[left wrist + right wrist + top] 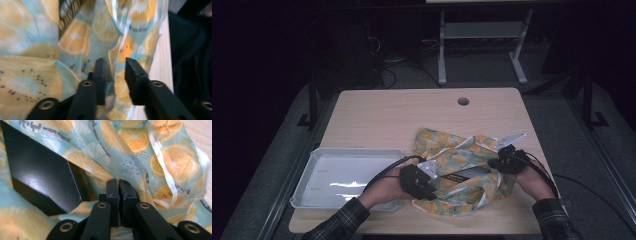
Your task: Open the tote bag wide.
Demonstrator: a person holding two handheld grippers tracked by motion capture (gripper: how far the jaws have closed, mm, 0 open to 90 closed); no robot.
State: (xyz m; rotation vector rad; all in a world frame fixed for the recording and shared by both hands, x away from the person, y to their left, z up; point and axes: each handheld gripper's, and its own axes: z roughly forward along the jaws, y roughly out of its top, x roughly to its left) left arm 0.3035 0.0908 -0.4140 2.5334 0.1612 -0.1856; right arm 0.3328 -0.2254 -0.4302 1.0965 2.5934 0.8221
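the black box (464,174) lies long-axis between both grippers inside the orange-print bag (447,145): right gripper (118,185) pinches its film, left gripper (116,72) gapes around a fold.

The high view is dim: the room behind the tabletop (387,115) is nearly black, and only the wood and the white tray (319,155) left of the left tongs (428,172) catch light, with a glare streak on the tray floor. In the left gripper view the fruit-print bag (75,37) above the tongs is smeared and soft. In the right gripper view the print is sharper, and a black box (37,177) left of the right tongs (118,183) carries a dull sheen.
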